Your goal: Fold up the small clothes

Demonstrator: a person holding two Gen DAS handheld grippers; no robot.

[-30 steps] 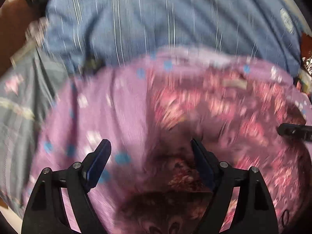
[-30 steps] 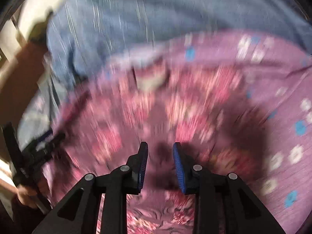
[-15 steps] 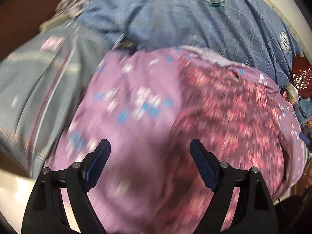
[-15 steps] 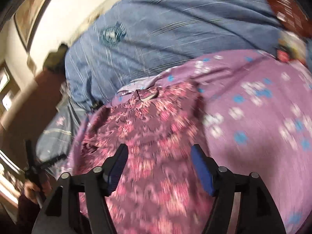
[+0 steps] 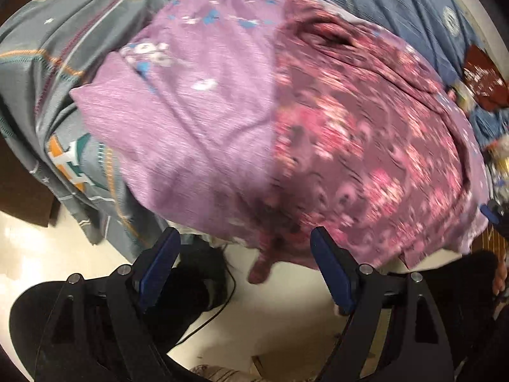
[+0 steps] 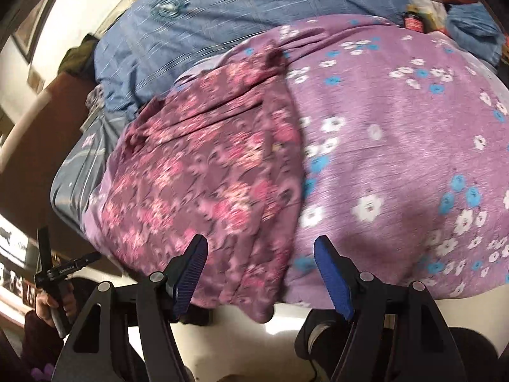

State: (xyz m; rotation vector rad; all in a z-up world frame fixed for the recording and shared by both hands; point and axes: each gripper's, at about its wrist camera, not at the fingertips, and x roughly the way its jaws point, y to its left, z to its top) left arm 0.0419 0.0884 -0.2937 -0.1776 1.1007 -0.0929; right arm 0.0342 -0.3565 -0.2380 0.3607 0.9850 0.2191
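A maroon garment with pink flowers [image 5: 350, 121] lies spread on a purple flowered sheet [image 5: 191, 95] that covers the bed. Its lower hem hangs a little over the bed's near edge. My left gripper [image 5: 245, 238] is open, hovering over that edge with nothing between its fingers. In the right wrist view the same garment [image 6: 203, 165] lies left of the bare purple sheet [image 6: 397, 159]. My right gripper [image 6: 261, 245] is open above the garment's hem, its pads clear of the cloth. The left gripper [image 6: 60, 270] shows at the far left in a hand.
A blue quilt [image 6: 222, 16] lies bunched at the back of the bed. A grey patterned cloth [image 5: 63, 63] hangs off the left side. Pale floor [image 5: 47, 248] runs below the bed edge. A dark red packet [image 5: 483, 76] and small clutter sit at the far right.
Both grippers have drawn back from over the garment to the bed's near edge. The right jaws went from nearly closed to wide. The left jaws stayed wide.
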